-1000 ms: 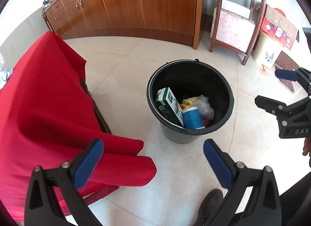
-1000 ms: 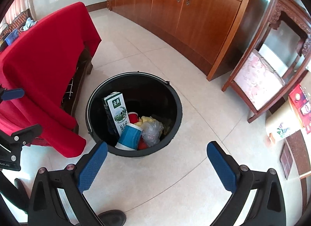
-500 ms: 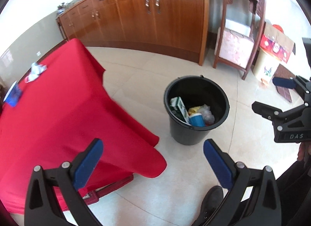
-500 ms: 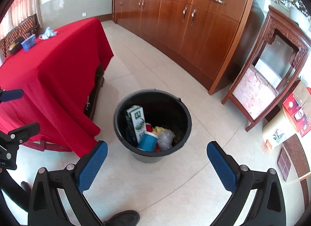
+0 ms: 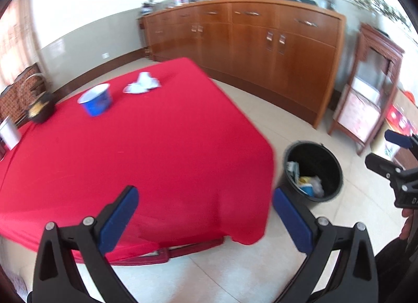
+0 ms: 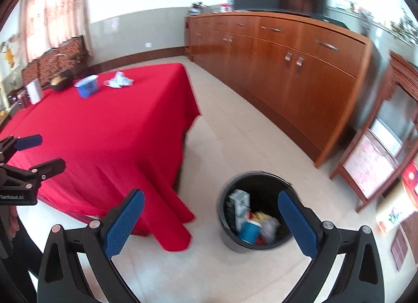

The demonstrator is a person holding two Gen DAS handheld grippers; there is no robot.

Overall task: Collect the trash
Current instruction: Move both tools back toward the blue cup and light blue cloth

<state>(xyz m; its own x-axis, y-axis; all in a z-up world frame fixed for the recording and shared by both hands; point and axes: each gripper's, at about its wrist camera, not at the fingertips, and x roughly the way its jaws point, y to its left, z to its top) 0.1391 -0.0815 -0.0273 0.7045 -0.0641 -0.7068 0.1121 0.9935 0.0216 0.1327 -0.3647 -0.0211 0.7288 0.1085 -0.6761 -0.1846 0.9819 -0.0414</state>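
Trash waiting on the red surface, both hand-held grippers hanging empty.

Far left on the red-draped surface [image 5: 156, 146], a dark basket [image 5: 39, 110] is sitting beside a white box [image 5: 9, 133]; further right, a blue cup [image 5: 96, 99] is lying on its side, near crumpled white paper [image 5: 142, 84]. Left hand-held gripper [image 5: 206, 220] is hovering over the near edge of the cloth, its 2 blue pads spread wide and gripping nothing. Just off the cloth's corner, a black bucket [image 6: 230, 235] is standing on the tiled floor, holding a green carton [image 6: 239, 207], a blue cup and other wrappers. Right hand-held gripper [image 6: 211, 222] is hanging above the floor by the bucket, jaws equally wide and empty. Wooden cabinets [image 6: 287, 68] are lining the far wall.
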